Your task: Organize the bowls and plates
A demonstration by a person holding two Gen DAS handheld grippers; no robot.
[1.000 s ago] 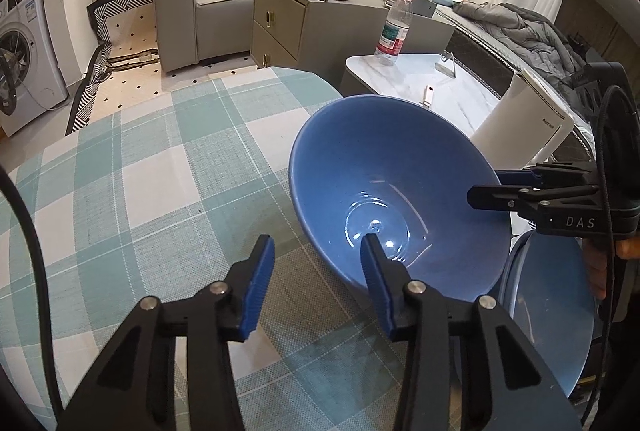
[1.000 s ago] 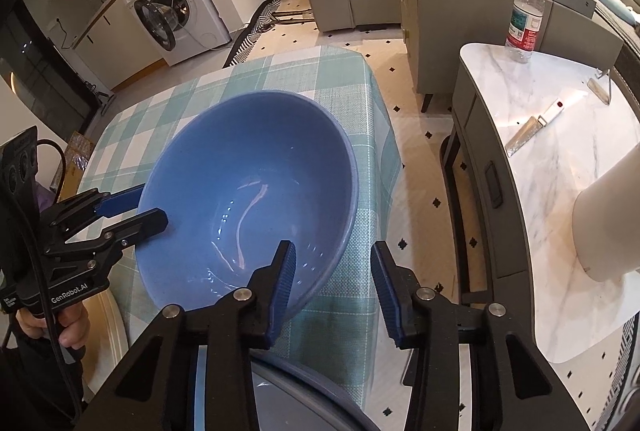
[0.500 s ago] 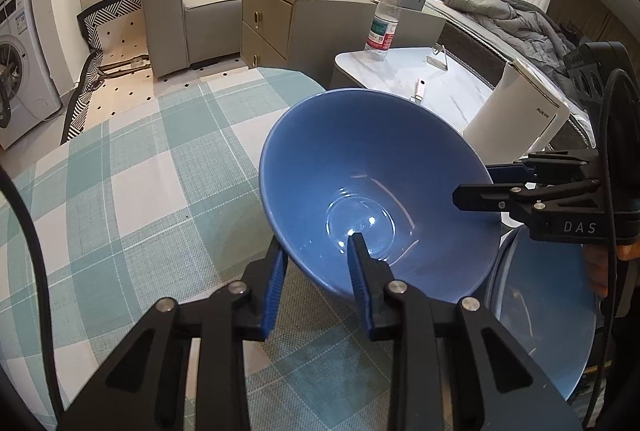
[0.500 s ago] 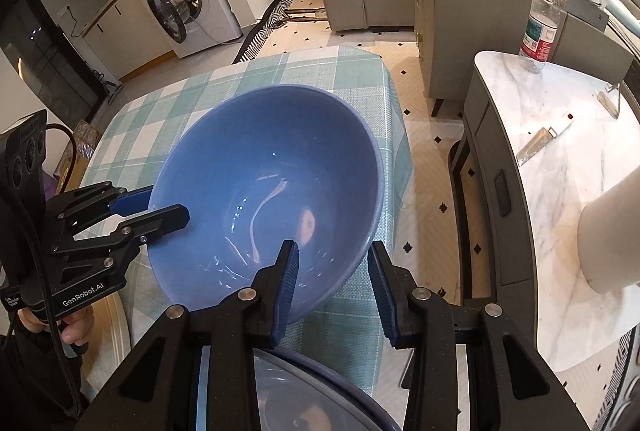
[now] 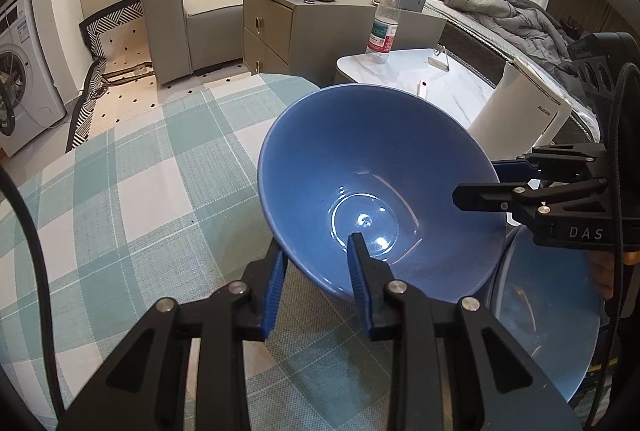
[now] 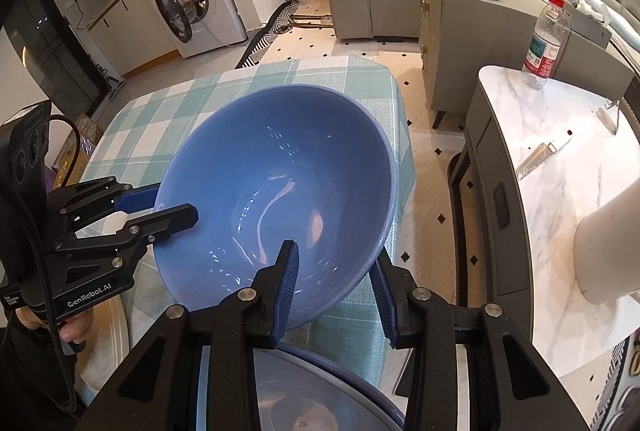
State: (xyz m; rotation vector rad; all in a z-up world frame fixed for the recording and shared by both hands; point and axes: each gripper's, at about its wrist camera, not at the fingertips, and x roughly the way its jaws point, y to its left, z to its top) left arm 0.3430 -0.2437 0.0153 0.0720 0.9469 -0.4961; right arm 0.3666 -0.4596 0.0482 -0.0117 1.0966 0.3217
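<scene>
here, the left gripper (image 5: 316, 271) and the right gripper (image 6: 336, 283) each clamp the rim of the blue bowl (image 5: 376, 187) from opposite sides, one pad inside and one outside. the bowl is tilted near the edge of the checked tablecloth (image 5: 132, 191), and whether it is lifted clear cannot be told. a blue plate (image 5: 548, 315) sits just beside it at that edge. the step appears to be carrying the bowl; the next move likely calls for setting it level onto the plate, both grips steady.
</scene>
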